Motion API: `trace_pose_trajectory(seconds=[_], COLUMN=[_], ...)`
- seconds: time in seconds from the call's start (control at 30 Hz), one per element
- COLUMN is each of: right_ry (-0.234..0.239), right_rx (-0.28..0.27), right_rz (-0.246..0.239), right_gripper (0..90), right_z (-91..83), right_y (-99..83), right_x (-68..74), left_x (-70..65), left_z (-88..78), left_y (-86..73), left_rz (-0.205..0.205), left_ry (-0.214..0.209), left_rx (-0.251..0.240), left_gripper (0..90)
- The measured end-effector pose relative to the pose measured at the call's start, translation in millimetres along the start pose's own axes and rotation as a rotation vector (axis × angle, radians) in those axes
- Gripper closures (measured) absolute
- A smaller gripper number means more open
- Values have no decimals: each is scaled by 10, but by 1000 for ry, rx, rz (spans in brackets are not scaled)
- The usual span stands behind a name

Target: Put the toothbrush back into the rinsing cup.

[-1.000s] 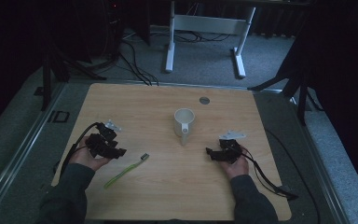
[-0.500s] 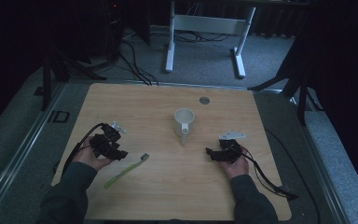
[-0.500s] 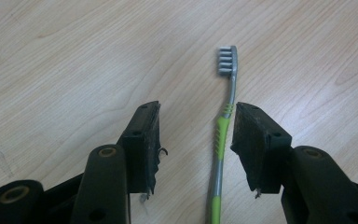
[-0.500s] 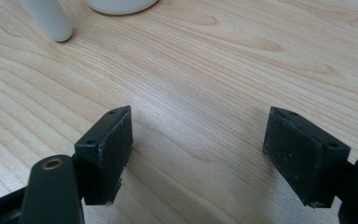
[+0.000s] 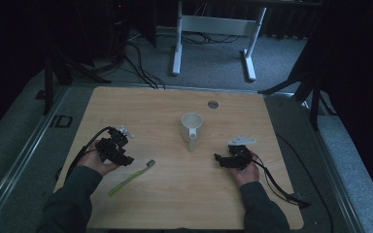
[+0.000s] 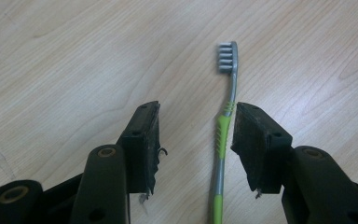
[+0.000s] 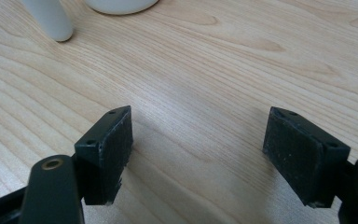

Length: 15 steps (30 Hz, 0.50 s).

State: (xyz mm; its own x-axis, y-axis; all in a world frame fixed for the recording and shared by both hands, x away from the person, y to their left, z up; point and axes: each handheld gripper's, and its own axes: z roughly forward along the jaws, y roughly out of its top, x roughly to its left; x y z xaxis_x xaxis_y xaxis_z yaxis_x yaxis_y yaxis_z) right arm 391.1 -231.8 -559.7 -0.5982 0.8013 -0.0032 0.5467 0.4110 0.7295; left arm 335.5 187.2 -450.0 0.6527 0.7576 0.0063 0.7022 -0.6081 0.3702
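While both pairs of jaws stand apart with nothing pressed between them, the wooden table (image 5: 175,204) spreads beneath them as the largest thing in sight, pale and grained, with a small round grey disc (image 5: 213,104) set into it well beyond the jaws of either hand. Next in size comes the white mug (image 5: 192,126), standing upright well ahead of the right gripper (image 5: 219,159); in the right gripper view its base (image 7: 121,4) and its handle sit at the top edge, far past the tips and off toward the jaw on the left of that view, and bare wood lies in the wide gap between the two black pads. Smaller is the left gripper (image 5: 126,158), held in the person's left hand (image 5: 97,162) and pointing toward the toothbrush (image 5: 131,177). Seen in the left gripper view, the toothbrush (image 6: 223,140) lies flat on the wood, running lengthwise along the gap between the open jaws, much closer to the jaw on the right of that view and seeming just shy of its pad; whether it touches cannot be told. Its green and grey handle passes between the pads, and its bristled head (image 6: 227,57) lies well beyond the tips.
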Motion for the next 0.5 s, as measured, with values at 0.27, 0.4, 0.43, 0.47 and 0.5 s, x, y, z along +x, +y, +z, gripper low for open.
trace_pose_trajectory(seconds=[0.27,0.4,0.43,0.47,0.5], right_ry=[0,0,0,0,0], right_rx=[0,0,0,0,0], right_rz=[0,-1,-1,-1,0], right_gripper=[236,236,236,235,236], right_z=[0,0,0,0,0], right_y=[0,0,0,0,0], right_x=[0,0,0,0,0], left_x=[-46,-72,-80,-84,-89], left_z=[72,102,109,113,118], left_y=[36,63,68,70,73], left_rz=[11,16,19,21,20], left_ry=[-10,-17,-17,-15,-16], left_rx=[12,20,20,20,19], left_gripper=[514,515,515,515,515])
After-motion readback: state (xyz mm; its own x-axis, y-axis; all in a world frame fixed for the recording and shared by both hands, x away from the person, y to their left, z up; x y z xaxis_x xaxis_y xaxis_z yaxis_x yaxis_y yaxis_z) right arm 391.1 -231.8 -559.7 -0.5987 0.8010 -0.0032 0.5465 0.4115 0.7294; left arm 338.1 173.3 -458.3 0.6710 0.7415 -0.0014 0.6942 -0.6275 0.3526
